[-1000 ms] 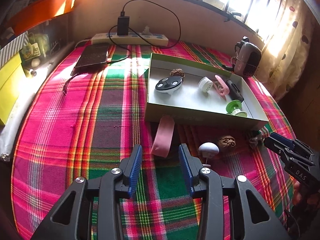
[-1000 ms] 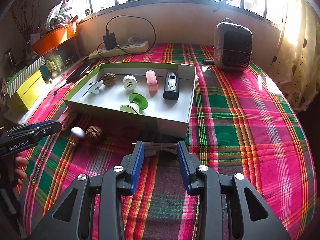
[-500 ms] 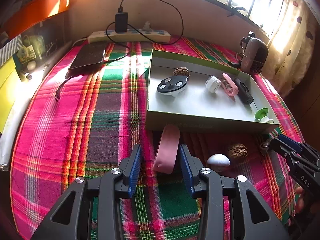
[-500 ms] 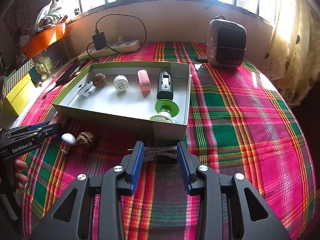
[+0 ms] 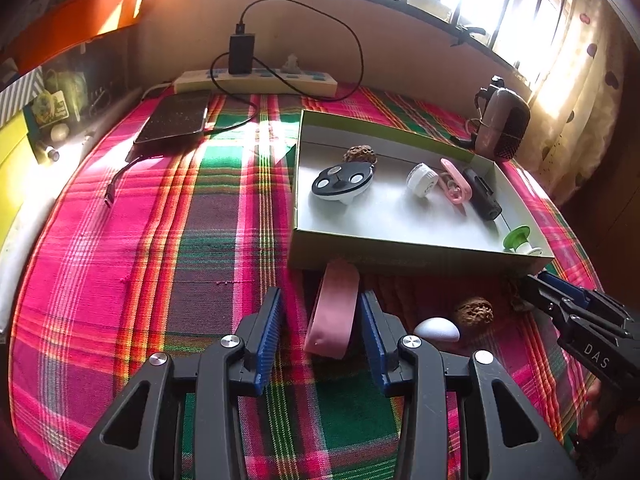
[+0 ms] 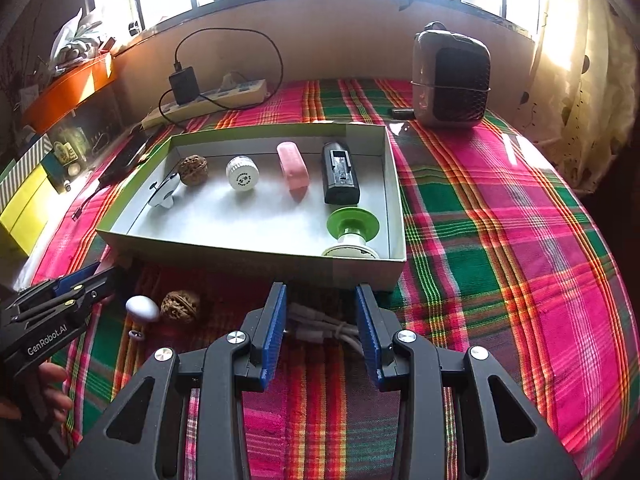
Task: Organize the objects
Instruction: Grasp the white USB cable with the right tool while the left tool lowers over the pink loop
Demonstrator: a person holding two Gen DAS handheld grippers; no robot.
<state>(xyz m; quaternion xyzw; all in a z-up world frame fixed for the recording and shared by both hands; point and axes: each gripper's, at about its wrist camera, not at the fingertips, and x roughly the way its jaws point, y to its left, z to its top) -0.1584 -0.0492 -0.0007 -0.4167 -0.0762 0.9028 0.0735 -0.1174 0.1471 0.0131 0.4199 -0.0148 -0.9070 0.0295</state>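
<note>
Between the left gripper's (image 5: 322, 332) blue pads lies a pink case (image 5: 334, 314) on the plaid cloth (image 5: 160, 260); the jaws stand apart around it, with a clear gap on the left side and the right pad just beside it, contact uncertain. Its far end reaches the near wall of the box (image 5: 400, 254). Just right of it sit a white egg (image 5: 437, 329) and a walnut (image 5: 474, 312), then the right gripper (image 5: 532, 286).

In the right wrist view, the right gripper's jaws are partly open, either side of a white cable bundle (image 6: 320, 326) on the cloth, pressing nothing. The box wall rises directly ahead.

Inside the box lie a second walnut (image 6: 193, 169), a white cap (image 6: 242, 174), another pink case (image 6: 294, 170), a black unit (image 6: 340, 178) and a green spool (image 6: 352, 226). Beyond stand a heater (image 6: 452, 80) and a power strip (image 6: 208, 102).
</note>
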